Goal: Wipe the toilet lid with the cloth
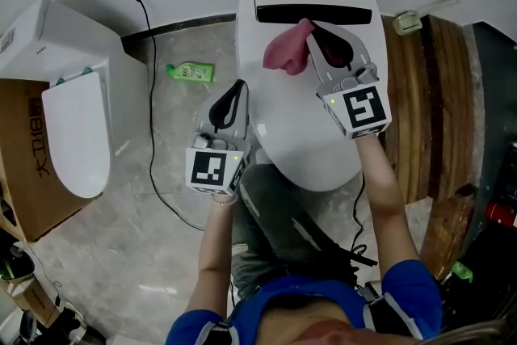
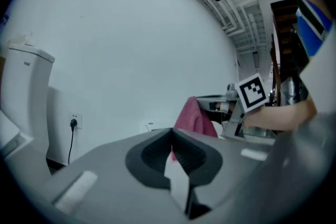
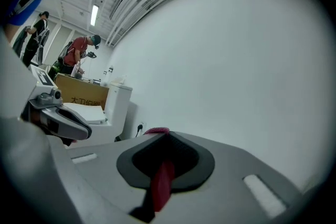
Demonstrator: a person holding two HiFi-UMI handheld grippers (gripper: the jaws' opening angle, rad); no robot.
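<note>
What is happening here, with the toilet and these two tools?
A person works over a closed toilet with a gripper in each hand. The right gripper is shut on a pink cloth, which it holds at the back of the white toilet lid, near the hinge. The left gripper is shut and empty, and hangs at the lid's left edge.

left tongs (image 1: 237, 86) closed, empty; right tongs (image 1: 313, 30) clamp cloth (image 1: 284, 52), both arms extended.

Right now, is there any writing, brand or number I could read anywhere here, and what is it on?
Nothing here reads clearly.
cardboard box: dark print, too blurred to read.
green bottle: label too small to read.
toilet lid: small blue logo near the hinge, unreadable.
</note>
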